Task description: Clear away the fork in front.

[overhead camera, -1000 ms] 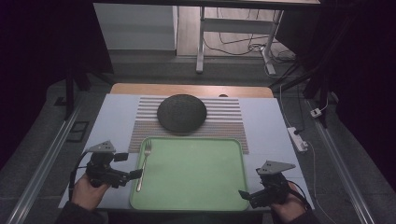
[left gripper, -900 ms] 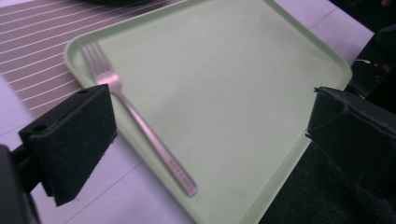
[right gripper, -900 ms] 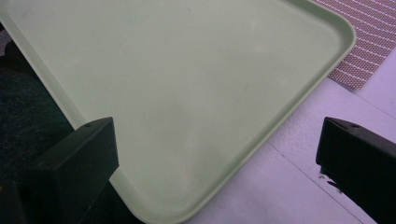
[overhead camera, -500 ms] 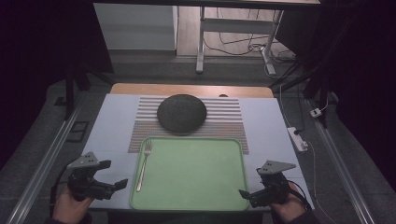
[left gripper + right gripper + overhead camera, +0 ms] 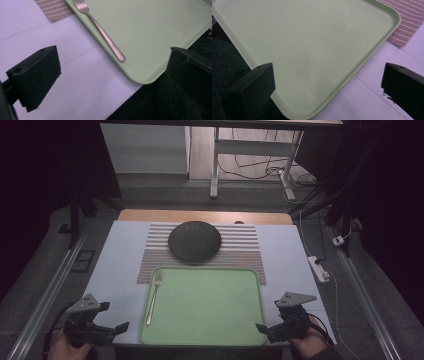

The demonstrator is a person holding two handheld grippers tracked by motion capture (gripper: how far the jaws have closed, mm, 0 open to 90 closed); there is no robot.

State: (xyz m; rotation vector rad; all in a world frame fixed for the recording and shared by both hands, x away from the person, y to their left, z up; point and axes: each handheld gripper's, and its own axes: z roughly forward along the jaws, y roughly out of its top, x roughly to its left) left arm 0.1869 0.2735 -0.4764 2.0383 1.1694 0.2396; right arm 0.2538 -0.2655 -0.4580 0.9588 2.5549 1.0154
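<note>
A pale green tray (image 5: 210, 312) lies at the table's near middle, with a silver fork (image 5: 153, 295) along its left side, tines pointing away. Behind it a dark round dish (image 5: 195, 241) rests on a striped mat (image 5: 240, 251). My left gripper (image 5: 117, 330) is held at the near left corner, left of the tray, open and empty. In the left gripper view its jaws frame the fork's handle (image 5: 107, 41) and the tray's corner (image 5: 150, 72). My right gripper (image 5: 263, 331) sits open at the tray's near right corner, jaws wide over the tray (image 5: 307, 45).
The white tabletop (image 5: 120, 270) ends just below both grippers. A wooden strip (image 5: 205, 216) runs along the far edge. A white power strip (image 5: 320, 269) and cables lie off the table's right side, and a metal rail (image 5: 50, 290) runs along the left.
My left gripper has pulled back from beside the fork toward the table's near left corner. The right gripper, tray, fork and dish have not moved.
</note>
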